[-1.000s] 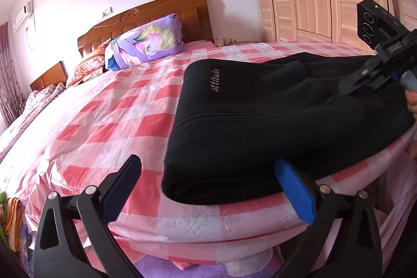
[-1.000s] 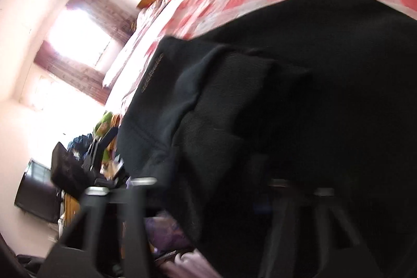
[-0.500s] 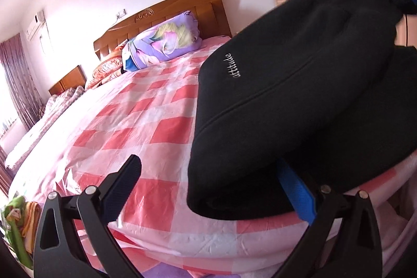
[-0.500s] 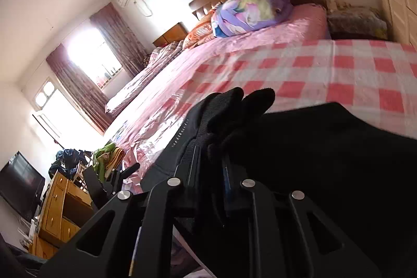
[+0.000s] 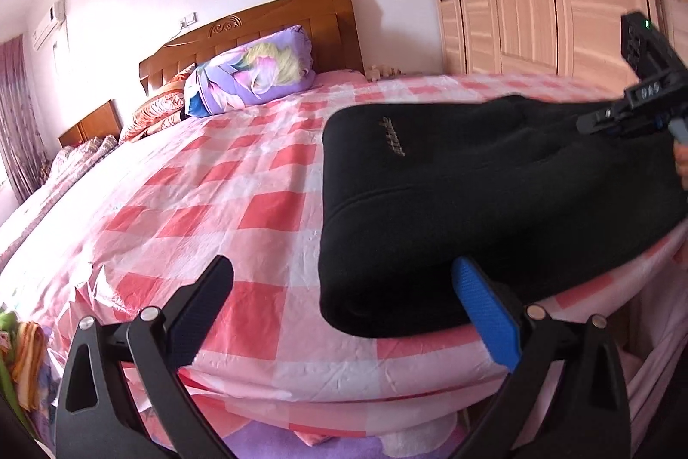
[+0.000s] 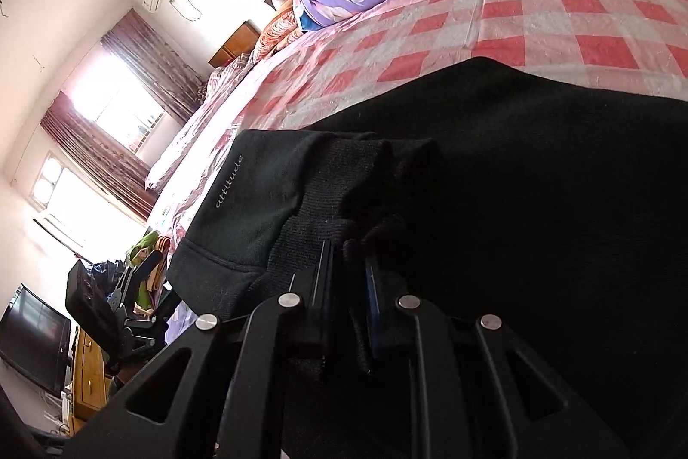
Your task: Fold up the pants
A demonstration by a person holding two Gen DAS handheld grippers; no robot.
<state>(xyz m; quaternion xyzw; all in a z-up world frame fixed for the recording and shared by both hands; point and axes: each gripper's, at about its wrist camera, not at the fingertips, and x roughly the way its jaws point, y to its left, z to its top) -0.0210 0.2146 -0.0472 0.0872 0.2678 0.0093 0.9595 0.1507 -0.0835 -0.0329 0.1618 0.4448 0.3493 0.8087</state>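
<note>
- Mid-fold: right gripper is clamped on a bunched edge of the black pants, its jaws having just closed on the cloth.
- Left gripper hangs with fingers wide apart and nothing between them, at the near folded end.
- Pants lie on the checked bed near its front edge, long axis running across the bed, folded end toward the left gripper.
- Next, I'd guess: carry the held edge over, lay it flat, release.
</note>
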